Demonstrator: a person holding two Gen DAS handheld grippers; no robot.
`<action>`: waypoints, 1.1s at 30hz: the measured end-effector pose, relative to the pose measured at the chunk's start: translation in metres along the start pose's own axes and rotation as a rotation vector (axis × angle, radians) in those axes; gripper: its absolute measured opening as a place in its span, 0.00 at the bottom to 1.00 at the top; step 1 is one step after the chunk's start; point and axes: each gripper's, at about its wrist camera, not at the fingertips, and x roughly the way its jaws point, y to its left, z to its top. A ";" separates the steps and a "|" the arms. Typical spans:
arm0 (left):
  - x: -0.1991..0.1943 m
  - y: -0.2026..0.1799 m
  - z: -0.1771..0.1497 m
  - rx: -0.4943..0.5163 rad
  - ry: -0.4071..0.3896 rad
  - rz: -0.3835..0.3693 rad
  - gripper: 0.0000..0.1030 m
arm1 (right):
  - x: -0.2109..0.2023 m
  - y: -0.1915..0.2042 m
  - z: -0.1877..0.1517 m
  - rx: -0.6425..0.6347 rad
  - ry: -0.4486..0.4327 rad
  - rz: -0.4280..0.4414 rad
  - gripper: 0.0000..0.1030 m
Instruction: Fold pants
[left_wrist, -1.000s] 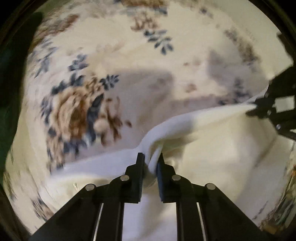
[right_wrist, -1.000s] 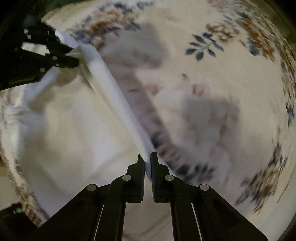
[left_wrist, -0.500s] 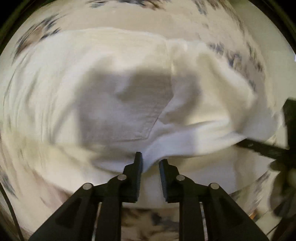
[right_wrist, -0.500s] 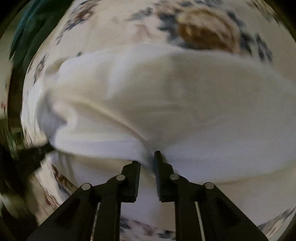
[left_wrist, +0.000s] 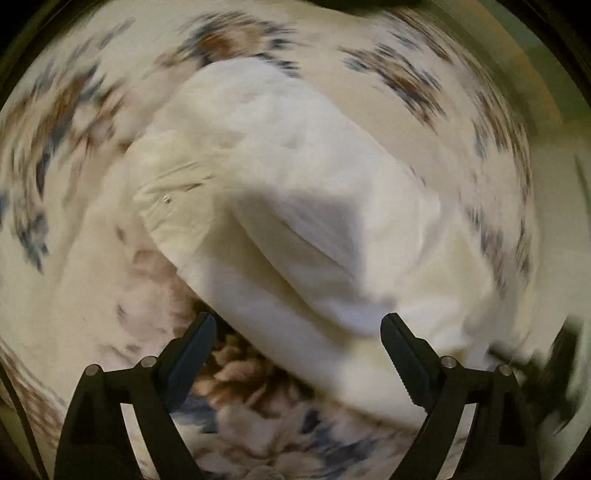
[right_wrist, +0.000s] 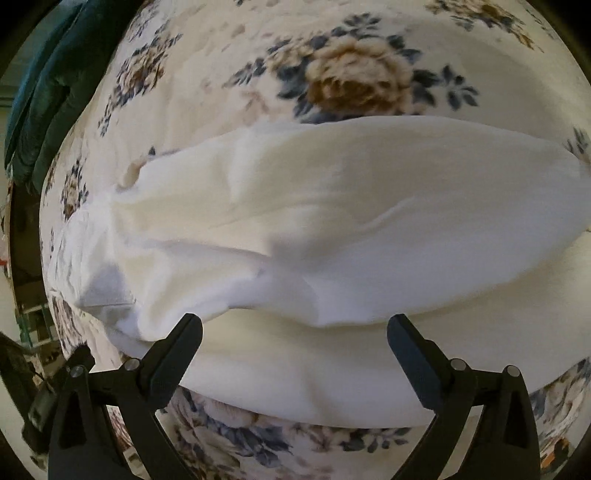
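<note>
White pants (right_wrist: 332, 206) lie folded over on a floral bedspread (right_wrist: 354, 74). In the right wrist view the upper layer rests across the lower one, with a fold edge near the front. My right gripper (right_wrist: 295, 328) is open and empty just above that front edge. In the left wrist view the pants (left_wrist: 295, 192) run diagonally, with the waistband and a small metal button (left_wrist: 167, 199) at the left. My left gripper (left_wrist: 298, 326) is open and empty over the pants' near edge. This view is blurred by motion.
A dark teal cushion or blanket (right_wrist: 44, 85) lies at the bed's far left edge. The bedspread (left_wrist: 240, 387) shows under the left gripper. My left gripper's dark body (right_wrist: 40, 402) shows at the lower left of the right wrist view.
Both grippers carried the pants' edge over onto the rest of the pants. Both then opened wide and let the cloth go. The left wrist view is still swinging.
</note>
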 end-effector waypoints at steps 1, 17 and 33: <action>0.002 0.013 0.007 -0.089 0.009 -0.048 0.88 | -0.007 -0.003 0.005 0.012 -0.004 0.004 0.99; 0.044 0.050 0.067 -0.357 -0.016 -0.197 0.09 | 0.082 0.097 -0.104 0.138 -0.006 0.000 0.99; -0.013 0.065 0.015 -0.066 -0.061 0.219 0.36 | 0.045 0.032 -0.154 0.331 -0.222 0.113 0.95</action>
